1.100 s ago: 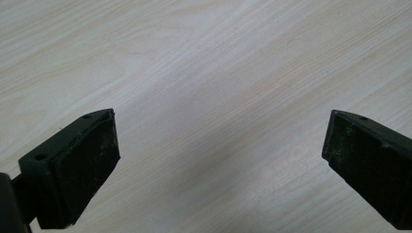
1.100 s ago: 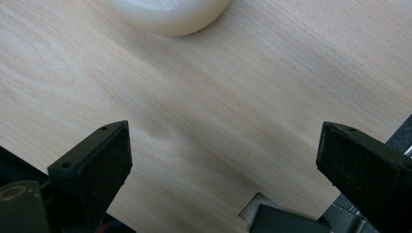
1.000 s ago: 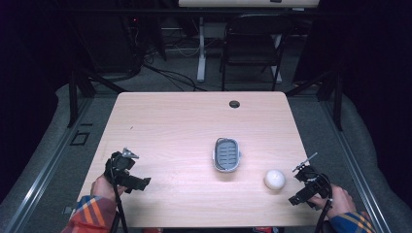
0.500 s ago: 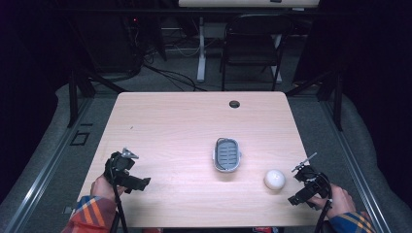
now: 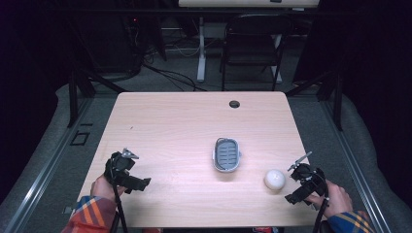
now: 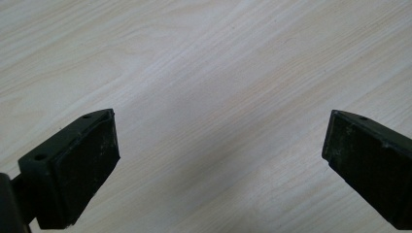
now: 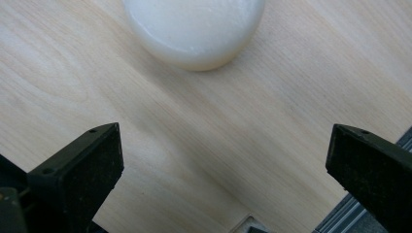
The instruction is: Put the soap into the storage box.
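Observation:
A white round object (image 5: 274, 179) lies on the wooden table (image 5: 175, 126) at the front right; in the right gripper view the white round object (image 7: 194, 29) sits just beyond the jaws. My right gripper (image 5: 294, 187) (image 7: 223, 131) is open, a short way right of the object and apart from it, near the table's right edge. A grey oval slotted dish (image 5: 227, 155) rests mid-table. My left gripper (image 5: 138, 181) (image 6: 221, 121) is open at the front left over bare wood, with nothing between its jaws.
A black round grommet (image 5: 234, 104) sits near the table's far edge. A black chair (image 5: 252, 46) and desk legs stand beyond the table. In the right gripper view, the table's edge (image 7: 272, 218) runs close under the jaws.

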The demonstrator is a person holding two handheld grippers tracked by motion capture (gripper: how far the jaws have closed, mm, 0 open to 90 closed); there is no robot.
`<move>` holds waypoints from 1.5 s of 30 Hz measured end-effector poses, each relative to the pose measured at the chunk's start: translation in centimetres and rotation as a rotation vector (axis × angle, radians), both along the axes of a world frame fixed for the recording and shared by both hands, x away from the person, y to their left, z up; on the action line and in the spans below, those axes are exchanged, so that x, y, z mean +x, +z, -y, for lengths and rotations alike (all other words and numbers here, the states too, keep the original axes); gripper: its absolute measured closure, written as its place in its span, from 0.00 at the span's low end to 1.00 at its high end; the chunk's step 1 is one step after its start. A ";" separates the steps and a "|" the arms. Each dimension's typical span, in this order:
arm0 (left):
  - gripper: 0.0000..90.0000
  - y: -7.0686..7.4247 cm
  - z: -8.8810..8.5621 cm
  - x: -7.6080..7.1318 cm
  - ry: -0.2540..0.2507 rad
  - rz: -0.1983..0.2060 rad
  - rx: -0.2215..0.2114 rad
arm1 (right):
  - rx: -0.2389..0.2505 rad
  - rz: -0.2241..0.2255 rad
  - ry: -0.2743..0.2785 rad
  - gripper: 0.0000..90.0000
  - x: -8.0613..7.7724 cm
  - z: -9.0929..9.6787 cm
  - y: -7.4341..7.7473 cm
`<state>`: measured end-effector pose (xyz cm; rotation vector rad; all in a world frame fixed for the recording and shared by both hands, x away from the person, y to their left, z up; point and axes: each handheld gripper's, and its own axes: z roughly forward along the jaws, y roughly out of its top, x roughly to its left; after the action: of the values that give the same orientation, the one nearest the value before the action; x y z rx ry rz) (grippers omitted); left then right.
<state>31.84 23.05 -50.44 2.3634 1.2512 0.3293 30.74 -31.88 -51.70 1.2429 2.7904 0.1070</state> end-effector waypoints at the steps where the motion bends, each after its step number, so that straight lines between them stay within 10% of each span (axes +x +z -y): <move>1: 0.00 0.0 0.0 0.0 -0.001 -0.003 0.002 | 0.090 0.059 -0.077 0.00 -0.5 -0.3 -0.8; 16: 0.00 -0.1 0.1 0.1 -0.004 -0.012 0.002 | 0.062 0.007 -0.022 0.00 1.1 -0.9 -0.6; 20: 0.00 -0.1 0.1 0.1 -0.006 -0.014 0.004 | 0.148 0.062 -0.090 0.00 1.2 -1.5 -1.2; 21: 0.00 -0.1 0.1 0.1 -0.004 -0.011 0.000 | 0.087 0.022 -0.045 0.00 1.6 -1.4 -0.7; 45: 0.00 -0.1 0.0 0.1 -0.015 -0.010 -0.009 | 0.062 -0.060 0.032 0.09 3.5 -4.0 -0.9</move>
<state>31.95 23.01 -50.55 2.3687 1.2367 0.3070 34.24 -27.87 -52.62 1.2358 2.8798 0.1624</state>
